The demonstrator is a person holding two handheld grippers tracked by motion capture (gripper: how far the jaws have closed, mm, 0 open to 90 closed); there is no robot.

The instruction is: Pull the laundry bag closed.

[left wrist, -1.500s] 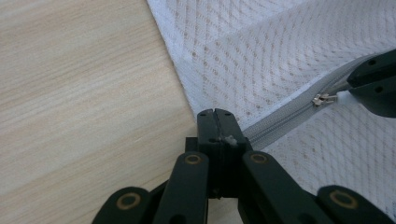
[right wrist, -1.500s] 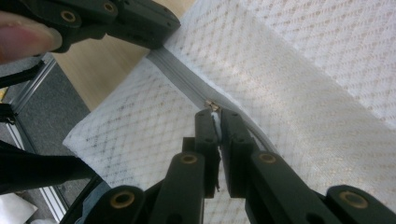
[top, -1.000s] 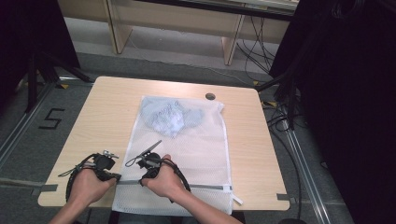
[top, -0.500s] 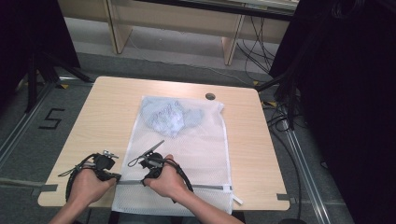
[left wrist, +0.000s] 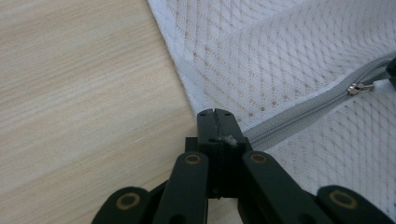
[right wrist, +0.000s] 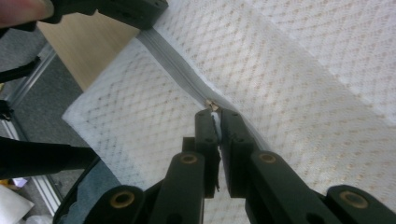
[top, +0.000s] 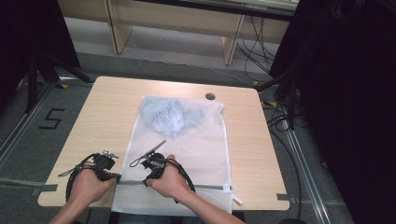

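White mesh laundry bag [top: 187, 154] lies flat on the wooden table [top: 107, 107], its near end overhanging the table's front edge. Pale blue garment [top: 170, 116] sits inside the bag at the far end. Grey zipper [top: 205, 187] runs across the bag near the front edge.

Left gripper [left wrist: 217, 116]: jaws pressed together, pinching the bag's left edge at the zipper's end, where mesh meets bare wood.

Right gripper [right wrist: 215, 113]: jaws nearly closed on the metal zipper pull [right wrist: 213, 105], which sits right at the fingertips, on the zipper line. In the left gripper view the pull [left wrist: 358, 88] lies a short way along the zipper from the left jaws.
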